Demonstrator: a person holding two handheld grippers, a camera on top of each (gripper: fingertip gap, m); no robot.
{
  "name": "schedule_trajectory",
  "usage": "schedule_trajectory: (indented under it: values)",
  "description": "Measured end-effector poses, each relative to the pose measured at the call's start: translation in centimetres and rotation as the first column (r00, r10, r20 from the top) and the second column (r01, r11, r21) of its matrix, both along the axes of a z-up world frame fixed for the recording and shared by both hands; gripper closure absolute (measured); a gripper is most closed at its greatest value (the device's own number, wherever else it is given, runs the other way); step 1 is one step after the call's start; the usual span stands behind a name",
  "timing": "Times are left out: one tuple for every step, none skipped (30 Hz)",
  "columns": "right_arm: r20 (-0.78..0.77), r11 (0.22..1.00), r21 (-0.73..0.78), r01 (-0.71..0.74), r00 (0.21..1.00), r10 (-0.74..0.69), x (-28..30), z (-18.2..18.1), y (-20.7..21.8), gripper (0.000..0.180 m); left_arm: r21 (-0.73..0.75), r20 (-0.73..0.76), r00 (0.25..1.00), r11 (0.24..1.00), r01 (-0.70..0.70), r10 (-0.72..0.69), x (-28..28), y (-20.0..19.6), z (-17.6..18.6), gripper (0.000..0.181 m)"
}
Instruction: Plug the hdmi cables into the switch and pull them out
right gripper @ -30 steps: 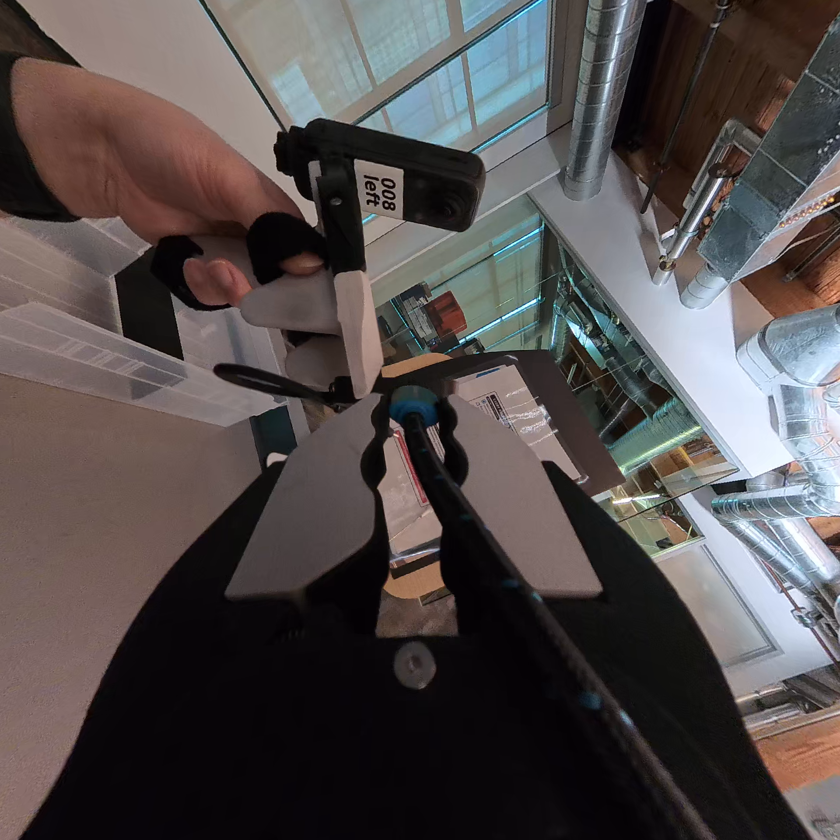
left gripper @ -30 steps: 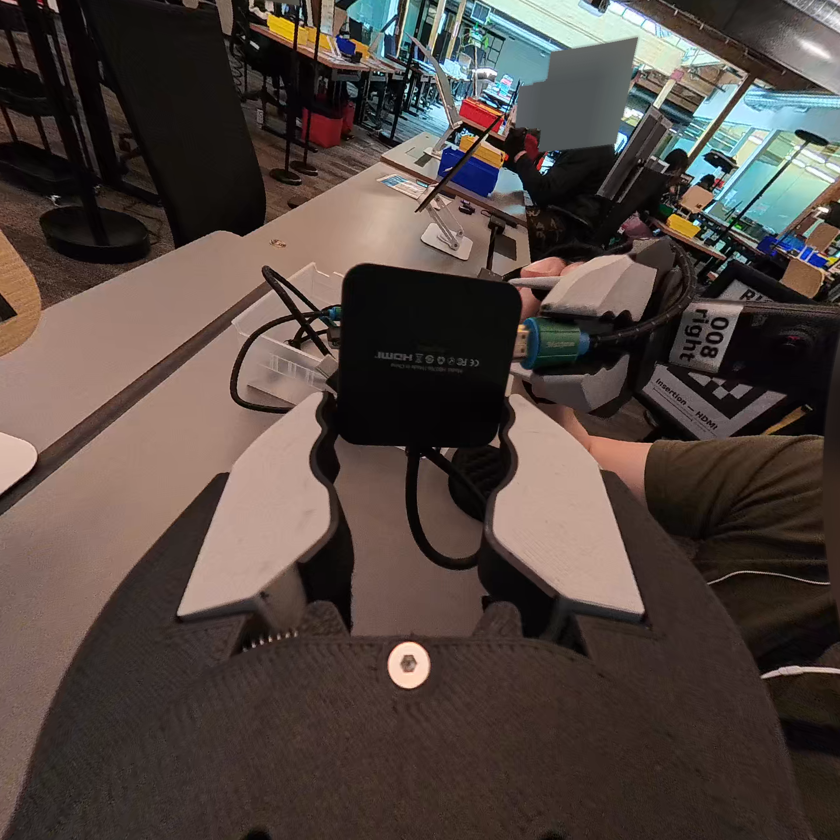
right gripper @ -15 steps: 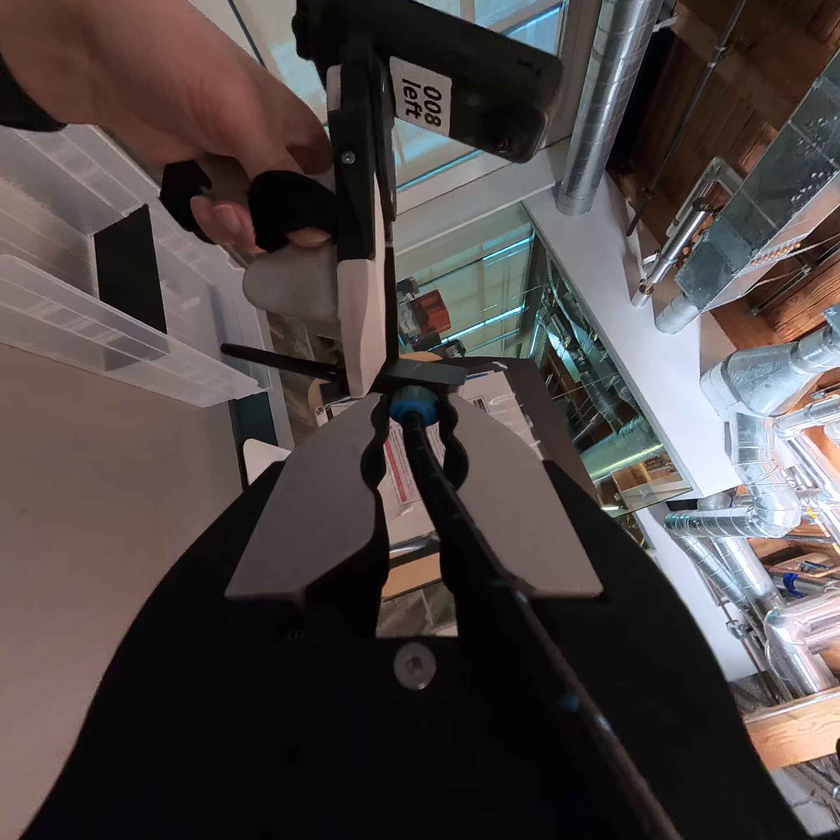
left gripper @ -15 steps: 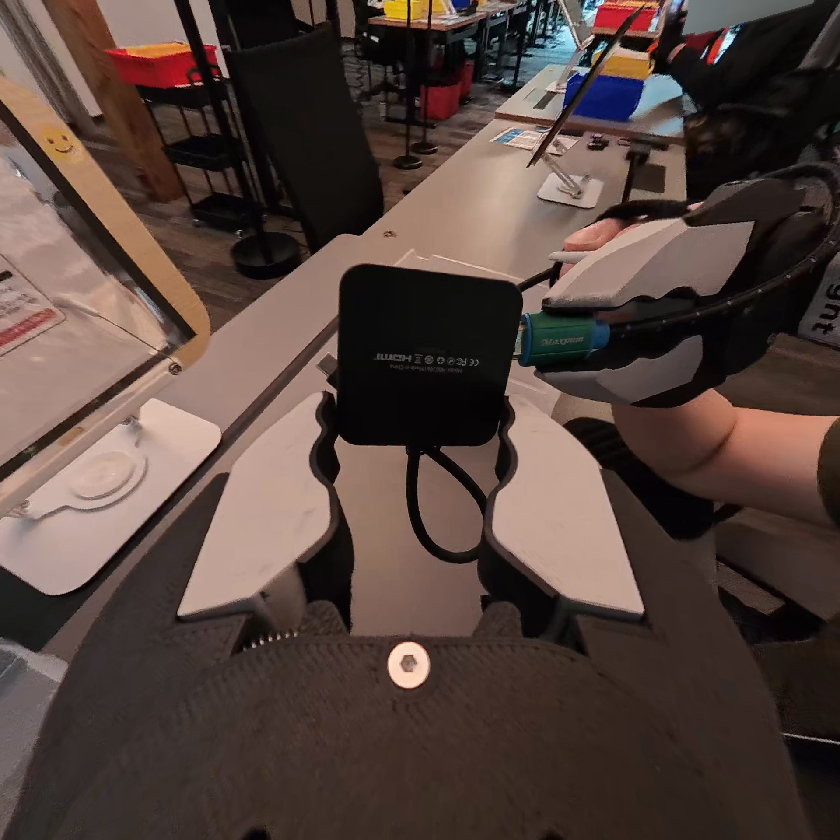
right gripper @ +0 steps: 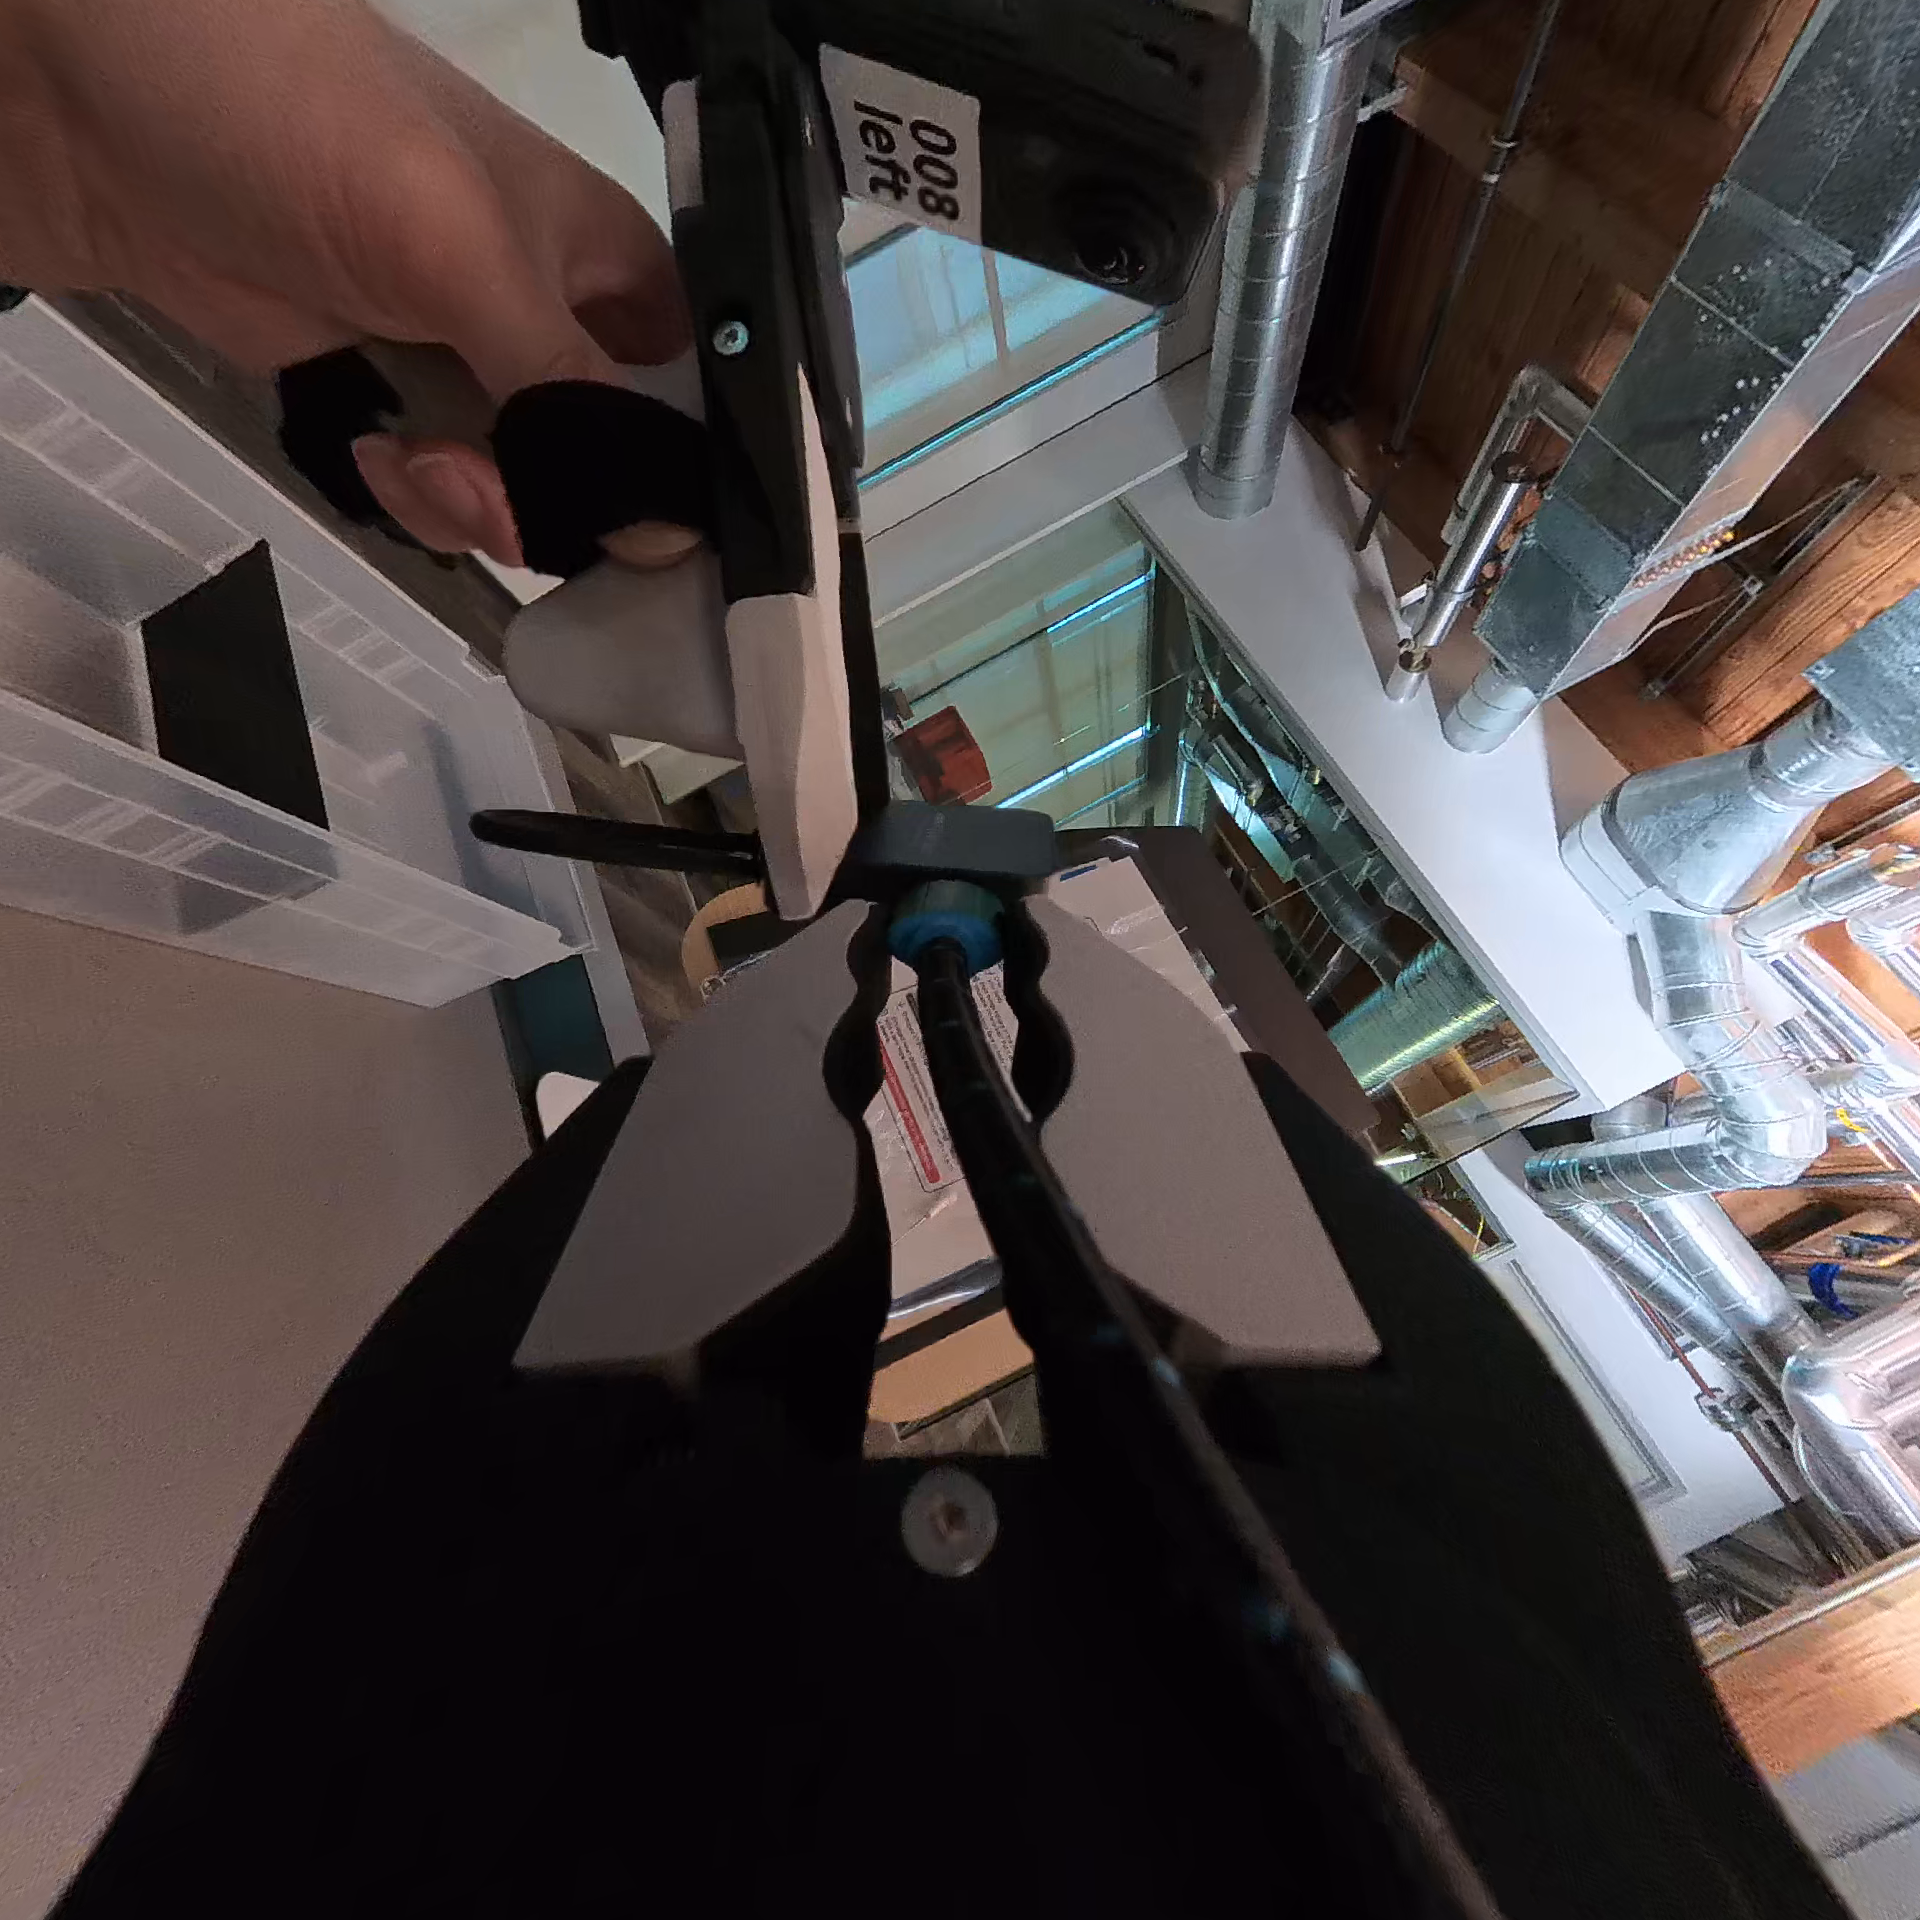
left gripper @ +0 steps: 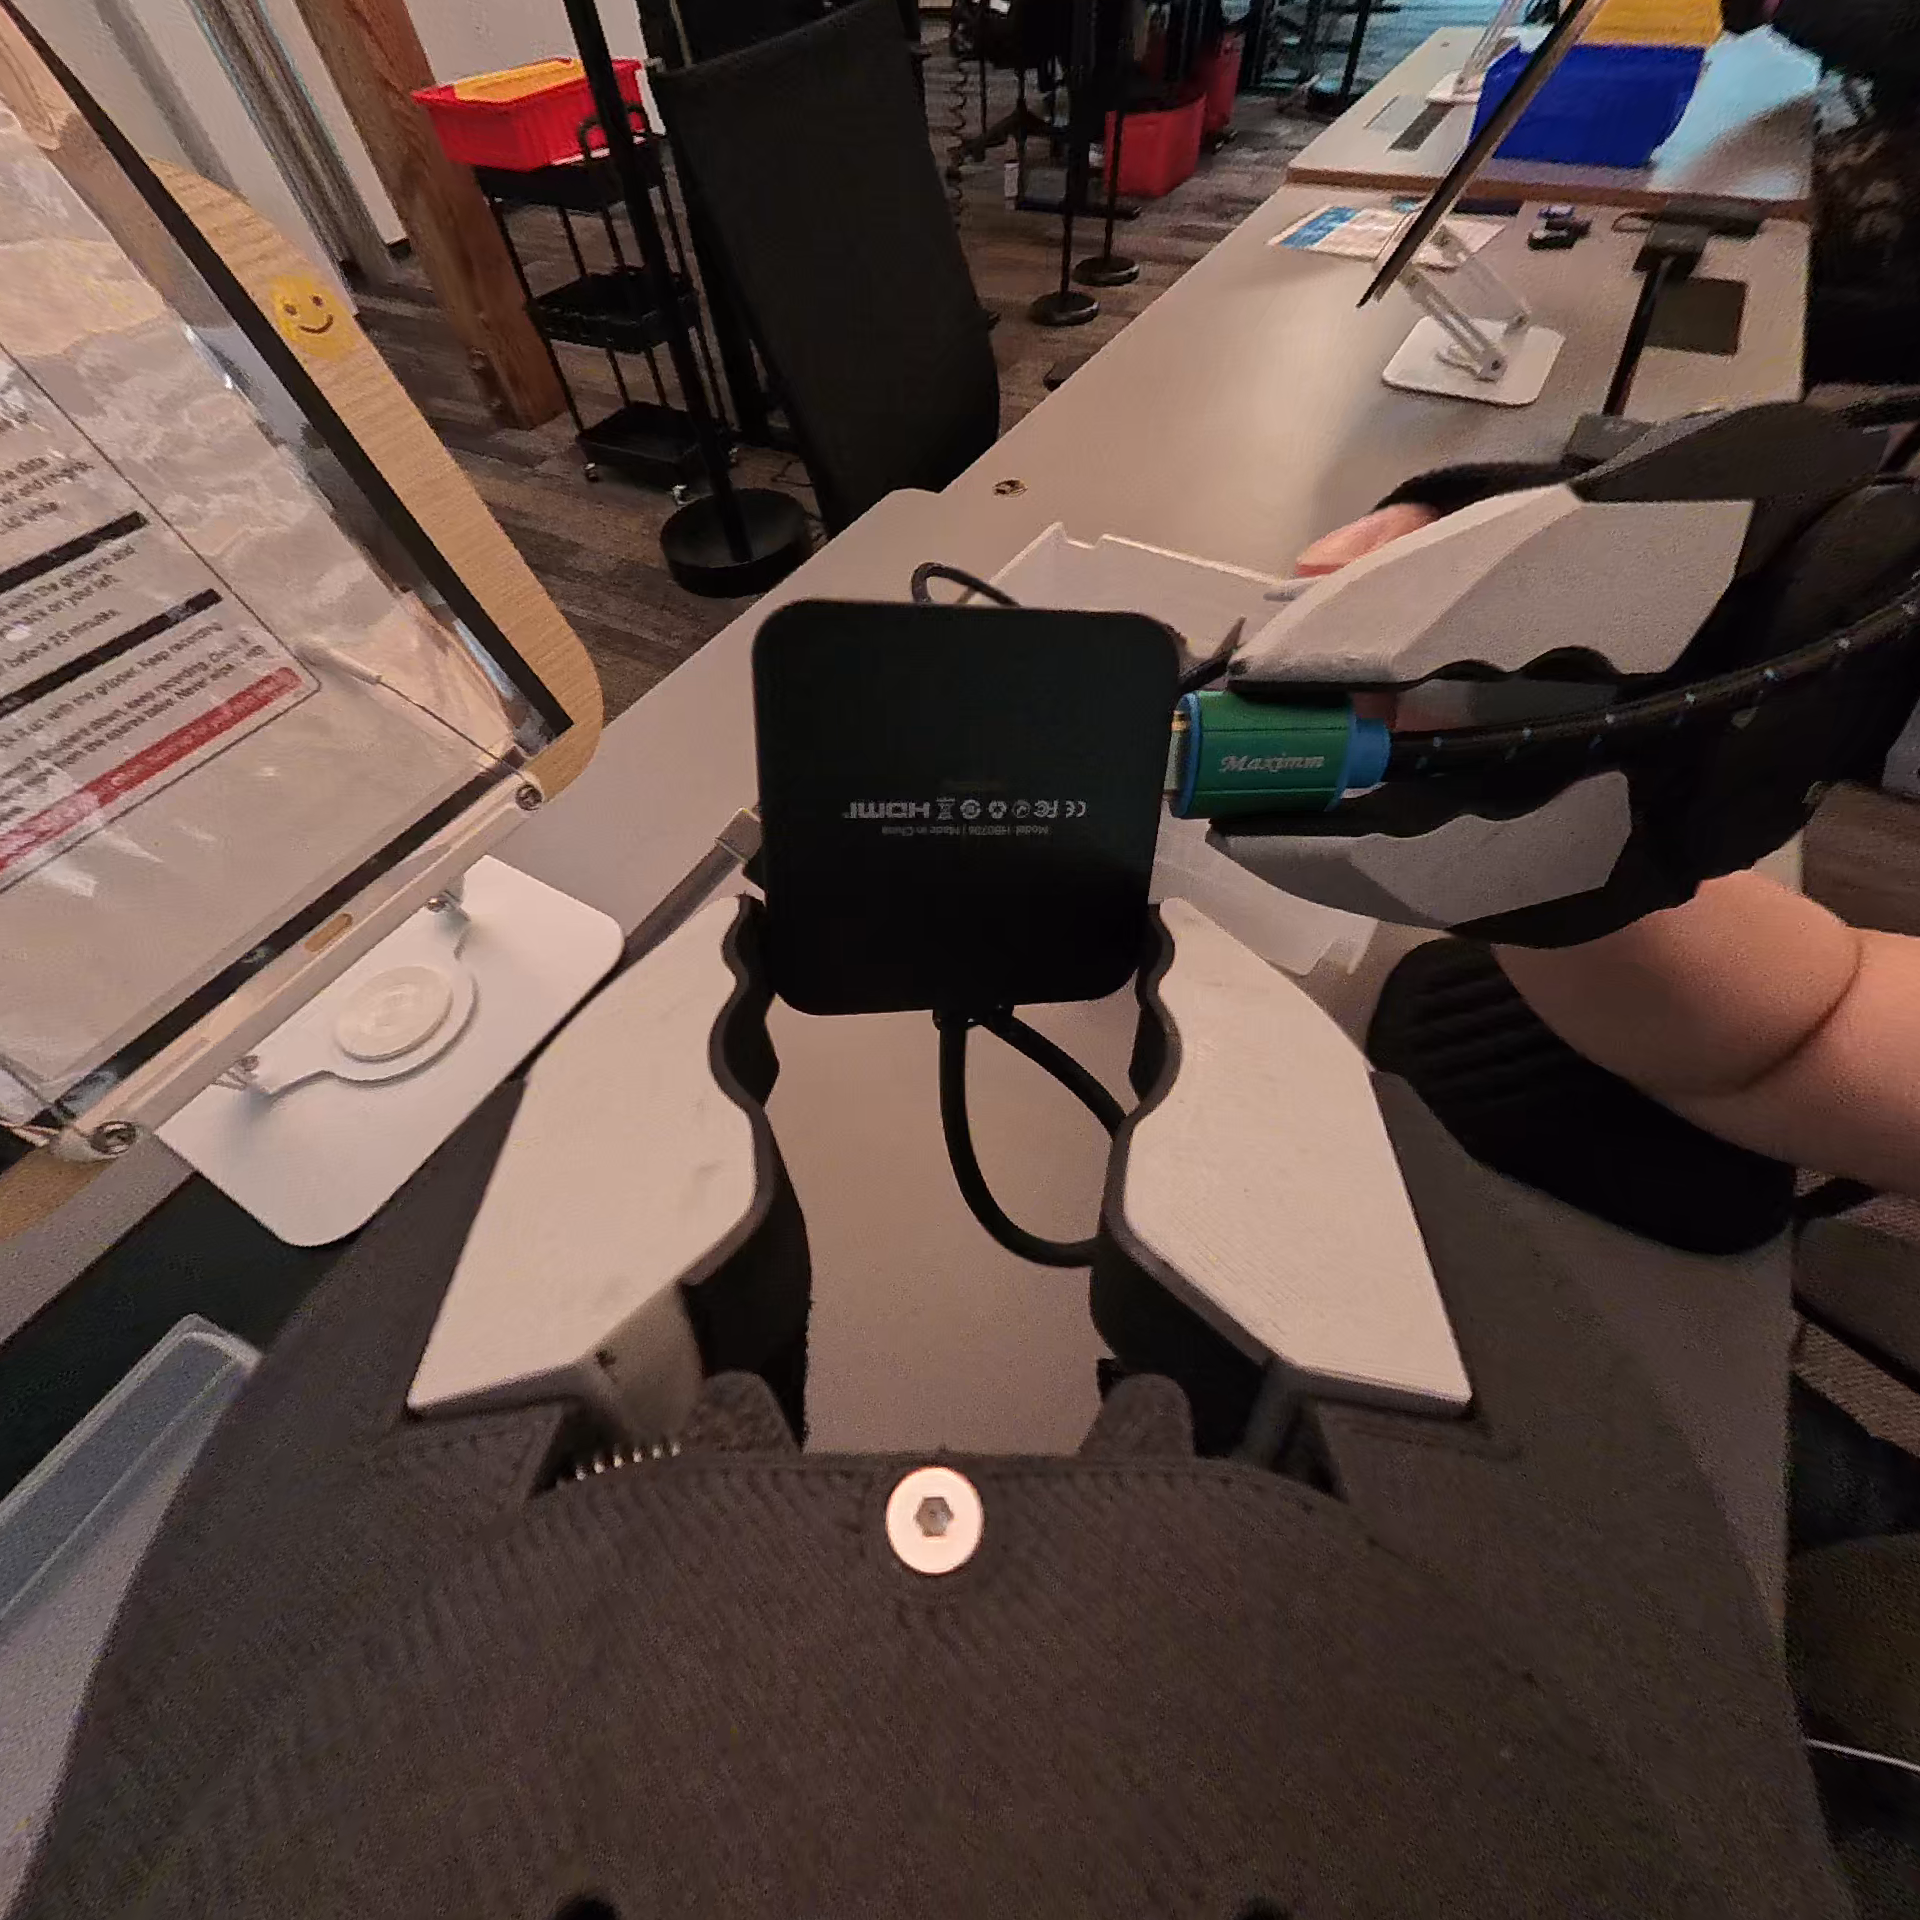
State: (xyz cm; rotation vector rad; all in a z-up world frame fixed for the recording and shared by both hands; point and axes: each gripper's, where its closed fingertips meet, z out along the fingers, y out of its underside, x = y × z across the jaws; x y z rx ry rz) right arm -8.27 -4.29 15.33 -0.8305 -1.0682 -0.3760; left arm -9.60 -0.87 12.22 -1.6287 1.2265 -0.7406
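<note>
Now switch (left gripper: 956,821) between left gripper (left gripper: 951,935) fingertips, plug (left gripper: 1273,753) beside

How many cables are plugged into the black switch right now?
2: the green plug the right gripper holds at the switch's side; a thin black cable from its lower edge. Far-edge ports hidden.

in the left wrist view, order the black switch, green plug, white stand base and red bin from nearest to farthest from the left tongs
1. black switch, held between the left tongs
2. green plug, just right of the switch, at its edge
3. white stand base, on the table to the left
4. red bin, far back left
</note>
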Motion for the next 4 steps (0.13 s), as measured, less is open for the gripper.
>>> schedule_trajectory:
  values:
    - [0.001,1.0,0.007,-0.001,1.0,0.001,-0.01,-0.06,0.06,0.157,0.017,-0.012,1.0,1.0,-0.004,0.005,-0.09,0.03,-0.05,0.114]
    - [0.0,1.0,0.006,-0.013,1.0,0.013,-0.06,-0.12,0.0,0.157,0.021,-0.028,1.0,1.0,-0.003,0.004,-0.14,-0.05,-0.22,0.114]
    - [-0.007,1.0,-0.002,-0.031,0.999,0.031,-0.06,-0.14,-0.11,0.157,0.023,-0.048,0.999,1.0,0.007,-0.006,-0.16,-0.22,-0.46,0.114]
    - [-0.012,0.998,-0.007,-0.065,0.998,0.064,-0.05,-0.11,-0.43,0.157,0.032,-0.058,0.998,0.999,0.031,-0.029,-0.08,-0.51,-0.57,0.114]
